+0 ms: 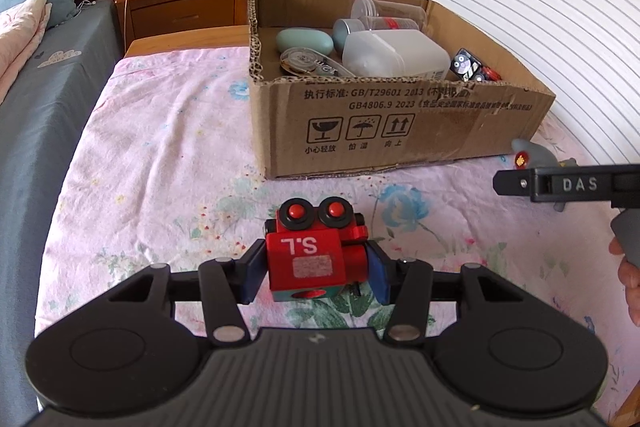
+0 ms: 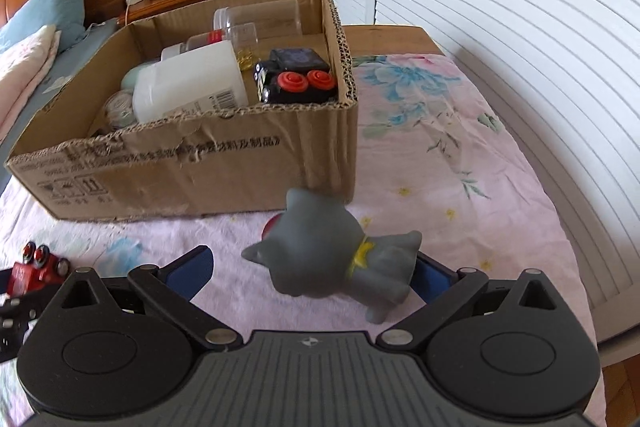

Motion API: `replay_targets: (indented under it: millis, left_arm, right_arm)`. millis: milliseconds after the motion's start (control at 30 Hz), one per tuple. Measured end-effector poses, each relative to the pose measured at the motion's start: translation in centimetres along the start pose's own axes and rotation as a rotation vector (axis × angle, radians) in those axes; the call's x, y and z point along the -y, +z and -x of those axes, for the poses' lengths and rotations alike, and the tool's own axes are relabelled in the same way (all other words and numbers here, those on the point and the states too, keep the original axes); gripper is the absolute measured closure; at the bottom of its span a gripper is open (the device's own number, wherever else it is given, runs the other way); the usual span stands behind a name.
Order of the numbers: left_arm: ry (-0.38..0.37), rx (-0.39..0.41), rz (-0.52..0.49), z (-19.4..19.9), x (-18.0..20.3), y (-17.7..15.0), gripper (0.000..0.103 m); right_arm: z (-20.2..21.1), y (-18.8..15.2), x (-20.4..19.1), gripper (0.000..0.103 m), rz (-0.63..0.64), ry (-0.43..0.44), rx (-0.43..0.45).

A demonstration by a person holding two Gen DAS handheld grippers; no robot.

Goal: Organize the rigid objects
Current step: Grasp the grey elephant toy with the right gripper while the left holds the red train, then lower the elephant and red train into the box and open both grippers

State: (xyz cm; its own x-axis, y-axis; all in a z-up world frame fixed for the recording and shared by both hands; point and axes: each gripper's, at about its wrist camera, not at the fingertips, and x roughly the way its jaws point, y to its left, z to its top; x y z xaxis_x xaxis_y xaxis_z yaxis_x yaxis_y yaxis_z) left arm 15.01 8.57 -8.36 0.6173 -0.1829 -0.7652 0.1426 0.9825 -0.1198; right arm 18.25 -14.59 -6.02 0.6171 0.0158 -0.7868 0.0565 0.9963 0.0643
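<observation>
Red toy block point(image 1: 316, 259) marked "S.L" sits clamped between the left gripper's point(image 1: 316, 273) blue pads, over the pink sheet point(image 1: 160, 147) in front of the cardboard box point(image 1: 400, 123). One grey cat figure point(image 2: 332, 259) lies between the right gripper's point(image 2: 312, 271) spread fingers, near the box's front corner, with bare sheet to its right. One black toy car point(image 2: 296, 79) lies inside the box beside its right wall.

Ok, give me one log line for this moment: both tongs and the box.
left tongs: shut on red train | right tongs: open around grey cat | box: partly filled | both toys outside box

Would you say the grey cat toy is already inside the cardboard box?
No, the grey cat toy lies on the bedsheet in front of the cardboard box.
</observation>
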Motion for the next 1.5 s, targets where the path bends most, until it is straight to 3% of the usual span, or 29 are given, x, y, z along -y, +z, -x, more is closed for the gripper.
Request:
replay_targets:
  millis: [100, 267, 333, 767, 967, 1167, 1500]
  left_arm:
    - [0.001, 0.000, 0.003, 0.0, 0.0, 0.0, 0.052]
    - [0.000, 0.000, 0.002, 0.0, 0.0, 0.0, 0.052]
    - [-0.001, 0.001, 0.002, 0.0, 0.0, 0.0, 0.052]
    - [0.007, -0.010, -0.006, 0.5, 0.1, -0.7, 0.052]
    - [0.033, -0.006, -0.001, 0.5, 0.2, -0.8, 0.043]
    - [0.035, 0.000, -0.007, 0.6, 0.2, -0.8, 0.053]
    - [-0.027, -0.043, -0.093, 2.2, -0.2, 0.4, 0.053]
  right_arm:
    - [0.0, 0.1, -0.2, 0.003, 0.000, -0.022, 0.007]
    - [0.0, 0.0, -0.5, 0.020, 0.016, -0.085, 0.019]
    - [0.1, 0.0, -0.4, 0.022, 0.030, -0.096, 0.018]
    - [2.0, -1.7, -0.7, 0.023, 0.152, 0.041, -0.016]
    - [2.5, -2.0, -0.7, 0.023, 0.168, 0.055, -0.011]
    - [2.5, -2.0, -0.6, 0.023, 0.180, 0.068, -0.017]
    - [4.3, -0.8, -0.2, 0.023, 0.226, 0.147, -0.031]
